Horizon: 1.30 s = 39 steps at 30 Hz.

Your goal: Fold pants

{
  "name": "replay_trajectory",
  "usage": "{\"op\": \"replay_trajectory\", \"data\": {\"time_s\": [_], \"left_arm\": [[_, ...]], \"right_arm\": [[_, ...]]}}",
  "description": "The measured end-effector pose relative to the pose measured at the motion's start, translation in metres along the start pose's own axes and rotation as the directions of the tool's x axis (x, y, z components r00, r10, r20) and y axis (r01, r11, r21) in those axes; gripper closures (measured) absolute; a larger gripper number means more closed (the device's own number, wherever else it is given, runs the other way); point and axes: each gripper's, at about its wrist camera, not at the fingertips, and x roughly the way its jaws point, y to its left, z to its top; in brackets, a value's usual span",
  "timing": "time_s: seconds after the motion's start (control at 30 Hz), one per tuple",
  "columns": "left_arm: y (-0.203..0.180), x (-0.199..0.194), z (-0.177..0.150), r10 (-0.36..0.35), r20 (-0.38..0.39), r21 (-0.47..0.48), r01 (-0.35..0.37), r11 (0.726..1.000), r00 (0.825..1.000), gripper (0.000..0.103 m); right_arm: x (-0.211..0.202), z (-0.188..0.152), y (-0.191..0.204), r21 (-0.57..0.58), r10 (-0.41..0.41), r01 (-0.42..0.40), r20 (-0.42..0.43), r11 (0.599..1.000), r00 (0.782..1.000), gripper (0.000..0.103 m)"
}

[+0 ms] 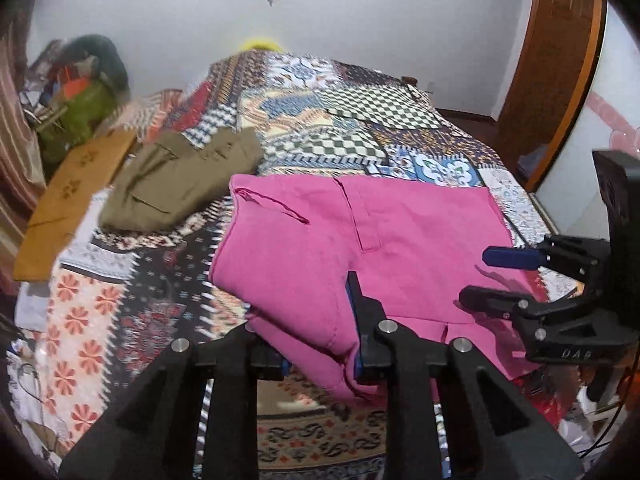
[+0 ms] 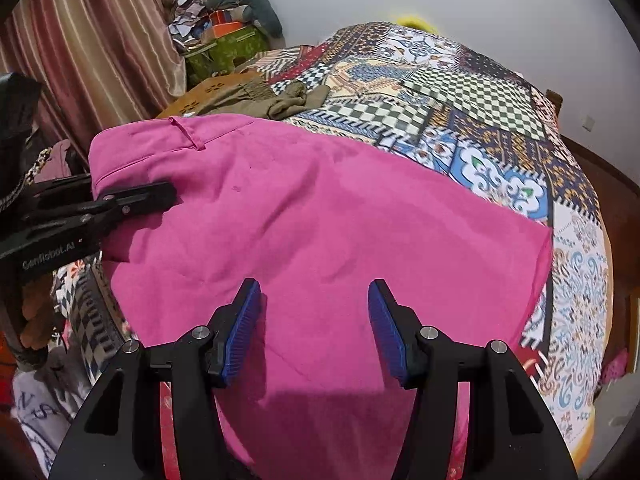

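Pink pants [image 1: 400,240] lie spread on the patchwork bedcover [image 1: 320,120], waistband toward the far side. My left gripper [image 1: 316,320] is shut on a lifted fold of the pants at their near left edge; one finger lies on top of the cloth and the other is hidden under it. The right wrist view shows the same grip, the left gripper [image 2: 152,194] pinching the left edge of the pink pants [image 2: 320,220]. My right gripper [image 2: 316,312] hovers open over the near part of the pants, with nothing between its blue pads [image 2: 244,320]. From the left wrist it shows as the right gripper [image 1: 474,276] at the pants' right side.
Folded olive-green pants [image 1: 176,188] and a mustard cloth [image 1: 68,200] lie at the bed's far left. A green box with clutter [image 2: 228,48] and a striped curtain [image 2: 92,40] stand beyond them. A wooden door [image 1: 552,60] is at the right.
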Motion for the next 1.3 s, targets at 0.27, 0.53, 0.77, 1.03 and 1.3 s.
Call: {"op": "replay_trajectory", "data": {"time_s": [0.27, 0.53, 0.77, 1.03, 1.3], "left_arm": [[0.022, -0.019, -0.009, 0.056, 0.033, -0.011, -0.056, 0.998, 0.998, 0.082], [0.046, -0.029, -0.024, 0.076, 0.004, -0.041, -0.075, 0.996, 0.997, 0.082], [0.037, -0.040, -0.013, 0.103, 0.060, 0.008, -0.103, 0.995, 0.993, 0.082], [0.011, -0.043, -0.001, 0.121, 0.107, 0.050, -0.127, 0.991, 0.987, 0.082], [-0.014, -0.045, 0.013, 0.084, 0.139, 0.086, -0.096, 0.992, 0.987, 0.082]], "right_arm": [[0.027, 0.018, 0.030, -0.056, 0.078, -0.082, -0.065, 0.995, 0.995, 0.051], [0.048, 0.027, 0.059, -0.160, 0.109, -0.131, -0.140, 0.978, 0.984, 0.048], [0.044, 0.031, 0.065, -0.156, 0.113, -0.134, -0.138, 0.979, 0.984, 0.048], [-0.008, 0.010, 0.026, -0.041, 0.081, -0.084, -0.063, 0.996, 0.995, 0.048], [-0.023, -0.016, -0.013, 0.057, -0.006, 0.011, -0.094, 0.998, 0.996, 0.048]]}}
